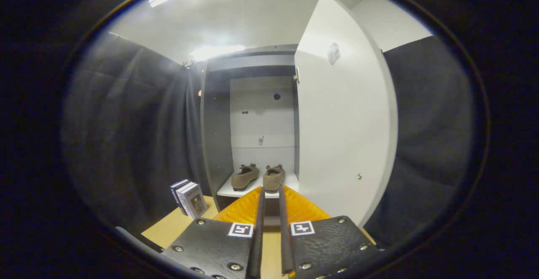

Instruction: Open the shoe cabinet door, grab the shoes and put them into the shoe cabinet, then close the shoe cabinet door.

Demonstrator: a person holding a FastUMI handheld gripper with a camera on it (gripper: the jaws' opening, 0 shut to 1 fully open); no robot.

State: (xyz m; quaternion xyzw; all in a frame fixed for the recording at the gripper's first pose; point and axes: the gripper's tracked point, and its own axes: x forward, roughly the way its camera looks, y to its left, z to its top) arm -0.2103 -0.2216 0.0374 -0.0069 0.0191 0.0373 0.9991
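Observation:
Two brown shoes, the left one (244, 176) and the right one (273, 177), stand side by side with heels toward me on the white bottom shelf (225, 190) of the shoe cabinet (217, 123). The white cabinet door (343, 115) is swung wide open on the right, with a small knob low on its face. My gripper (270, 197) hovers in front of the shelf, its tips just short of the right shoe. The fingers stand almost together with a thin slit between them and hold nothing.
Several books (188, 197) stand upright on the light wooden tabletop (177, 226), left of the cabinet's foot. Black cloth walls close in on both sides. The open door's edge juts toward me to the right of the fingers.

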